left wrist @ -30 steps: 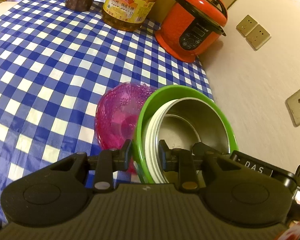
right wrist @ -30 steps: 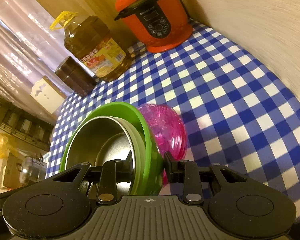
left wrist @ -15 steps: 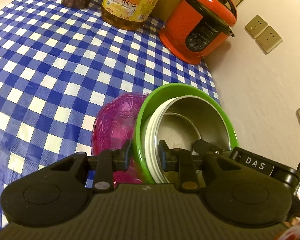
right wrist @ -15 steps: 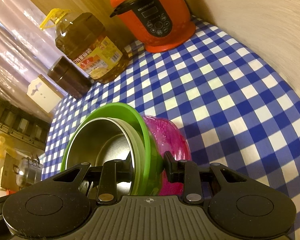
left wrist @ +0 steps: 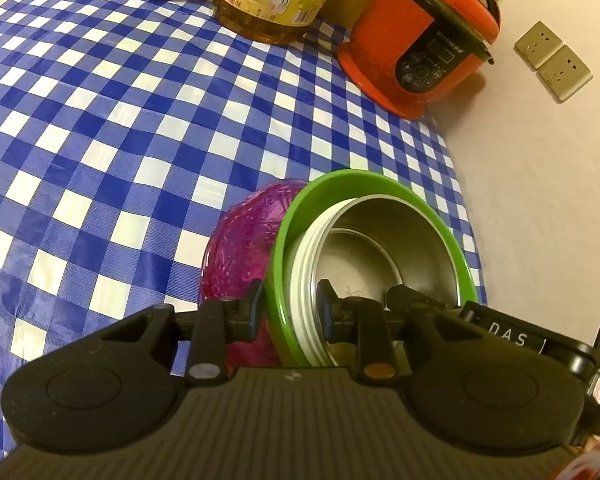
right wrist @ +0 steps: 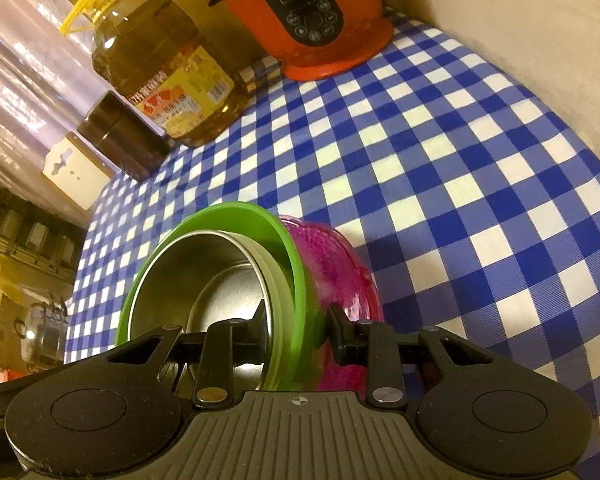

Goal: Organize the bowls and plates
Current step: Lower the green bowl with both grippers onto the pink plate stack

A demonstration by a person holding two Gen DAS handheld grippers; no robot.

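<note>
I am holding a nested stack from both sides. My left gripper [left wrist: 287, 312] is clamped over the rim of the green bowl [left wrist: 374, 184], one finger outside against the green wall and the other inside against the pale-rimmed steel bowl [left wrist: 404, 236] that is sitting in it. My right gripper [right wrist: 296, 330] is pinching the opposite side of that same rim in the same way. Both pairs of jaws are closed on the stack, not hanging apart.

The pink patterned bowl [right wrist: 340, 268] is lying under the green one, so three pieces are already gathered. Inside the steel bowl I am seeing a second, smaller metal ring [left wrist: 364, 248]; it may be another bowl nested there or only the steel bowl's floor, and the fisheye is not letting me decide.

The stack is tilting, its mouth turned toward my cameras, above the blue checked tablecloth [left wrist: 100, 120] near the wall-side edge of the table. Whether the pink bowl is touching the cloth I cannot tell.

Judging by this, the collecting and nesting are largely done. What I am reckoning is left is settling the stack level on the cloth and letting go. Ahead, the red cooker [left wrist: 424, 44], the oil bottle [right wrist: 160, 76] and the dark jar [right wrist: 122, 140] are standing well apart from the stack. No loose plates or bowls are showing in either view.
</note>
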